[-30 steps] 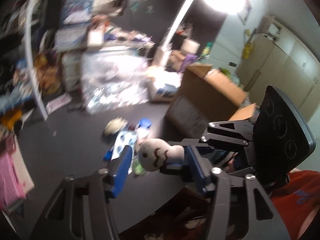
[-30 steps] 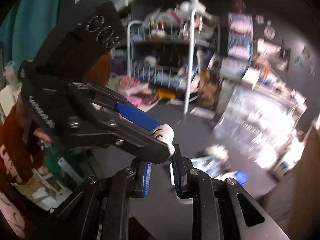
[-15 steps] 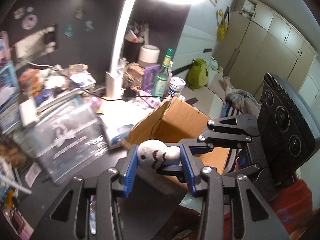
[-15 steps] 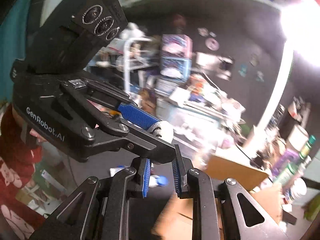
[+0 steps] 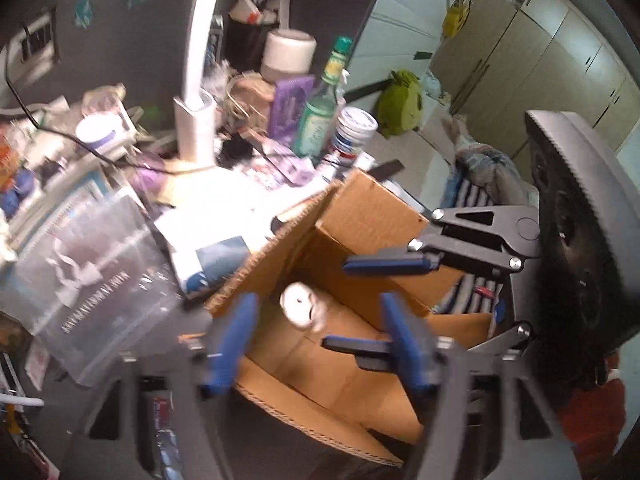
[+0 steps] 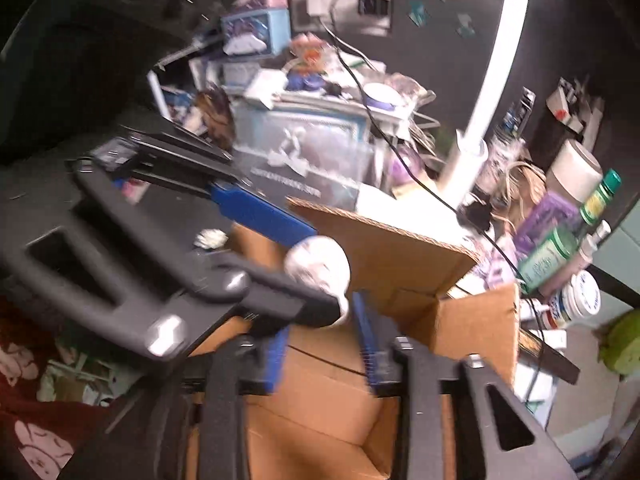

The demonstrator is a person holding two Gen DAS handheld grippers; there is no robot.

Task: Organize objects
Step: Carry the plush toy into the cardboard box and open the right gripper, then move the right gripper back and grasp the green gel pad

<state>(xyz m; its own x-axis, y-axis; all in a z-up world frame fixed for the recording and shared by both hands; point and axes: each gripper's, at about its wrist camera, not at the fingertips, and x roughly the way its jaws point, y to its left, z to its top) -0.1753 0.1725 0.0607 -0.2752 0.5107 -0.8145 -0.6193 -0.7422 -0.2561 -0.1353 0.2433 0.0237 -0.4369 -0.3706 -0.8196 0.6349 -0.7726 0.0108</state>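
Note:
A small white plush toy (image 5: 303, 309) with a stitched face is loose in the air inside the mouth of an open cardboard box (image 5: 372, 216). My left gripper (image 5: 320, 344) is open above the box, its blue pads on either side of the toy and apart from it. My right gripper (image 6: 322, 346) is open over the same box (image 6: 472, 320); it shows in the left wrist view (image 5: 380, 304) at the right. The toy (image 6: 318, 266) shows in the right wrist view beside the left gripper's fingers (image 6: 260, 212).
A cluttered desk lies behind the box: a white lamp post (image 5: 194, 128), a green bottle (image 5: 320, 116), a white jar (image 5: 354, 130), a purple box (image 5: 288, 108), a clear plastic case (image 5: 88, 272). Wardrobe doors (image 5: 540, 52) stand at the far right.
Both grippers swung from the floor to over the box. Both have opened; the left held the toy half a second ago and has let go, and the toy is dropping into the box.

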